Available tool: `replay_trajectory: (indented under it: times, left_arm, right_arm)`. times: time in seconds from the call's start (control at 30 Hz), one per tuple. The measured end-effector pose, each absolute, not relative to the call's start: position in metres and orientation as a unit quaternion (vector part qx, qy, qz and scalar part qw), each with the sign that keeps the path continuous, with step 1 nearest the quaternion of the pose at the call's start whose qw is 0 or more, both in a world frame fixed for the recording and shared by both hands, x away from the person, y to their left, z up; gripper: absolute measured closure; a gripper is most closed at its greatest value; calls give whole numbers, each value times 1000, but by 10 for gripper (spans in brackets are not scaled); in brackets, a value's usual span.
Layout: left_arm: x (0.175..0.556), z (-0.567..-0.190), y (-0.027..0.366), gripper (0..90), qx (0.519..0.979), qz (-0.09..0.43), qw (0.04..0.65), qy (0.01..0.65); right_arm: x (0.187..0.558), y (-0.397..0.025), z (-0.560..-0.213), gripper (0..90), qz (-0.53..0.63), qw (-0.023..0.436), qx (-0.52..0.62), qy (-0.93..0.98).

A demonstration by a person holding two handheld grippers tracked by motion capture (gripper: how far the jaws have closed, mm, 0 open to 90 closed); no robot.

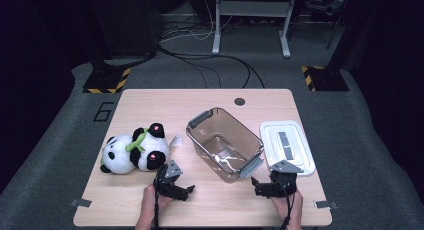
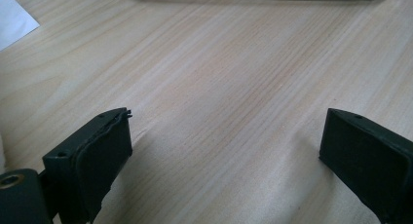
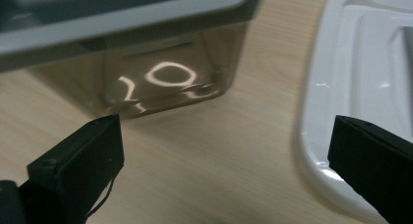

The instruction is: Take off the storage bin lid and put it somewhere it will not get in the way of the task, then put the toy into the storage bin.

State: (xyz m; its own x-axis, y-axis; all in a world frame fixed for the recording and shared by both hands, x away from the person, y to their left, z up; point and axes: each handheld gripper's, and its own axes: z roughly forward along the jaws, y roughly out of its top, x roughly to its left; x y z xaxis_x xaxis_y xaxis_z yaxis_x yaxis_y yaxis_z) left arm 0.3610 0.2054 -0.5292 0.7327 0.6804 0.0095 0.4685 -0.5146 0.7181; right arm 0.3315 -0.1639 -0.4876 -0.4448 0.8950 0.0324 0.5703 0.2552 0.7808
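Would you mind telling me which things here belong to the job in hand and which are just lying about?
Likely in the job:
- panda plush, nearest the left gripper
- clear bin
- white lid, beside the right gripper

Just about:
- floor cables
- metal stand
- striped bases

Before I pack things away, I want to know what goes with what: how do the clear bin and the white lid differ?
The clear bin is smoky and see-through with grey handles; the white lid is opaque. The bin stands open and deep at the table's middle, while the lid lies flat to its right. The bin sits skewed to the table edges, the lid nearly square to them. Both are rectangular and rest apart on the table.
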Motion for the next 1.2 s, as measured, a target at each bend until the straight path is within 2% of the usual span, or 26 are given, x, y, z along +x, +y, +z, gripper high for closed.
replay_trajectory:
  times: [0.27,0.73,0.97,1.2]
  left_arm:
    - [361,-529,205,45,857,148,362,335]
    - [361,-529,203,45,852,153,360,347]
    - [359,-530,201,16,870,131,362,309]
    - [357,-519,205,28,863,126,356,334]
  right_arm:
    - [323,-135,-515,0,353,181,448,802]
    - [322,-124,-531,0,340,189,436,811]
    - [324,-123,-530,0,342,184,436,812]
    - [324,-123,-530,0,342,184,429,816]
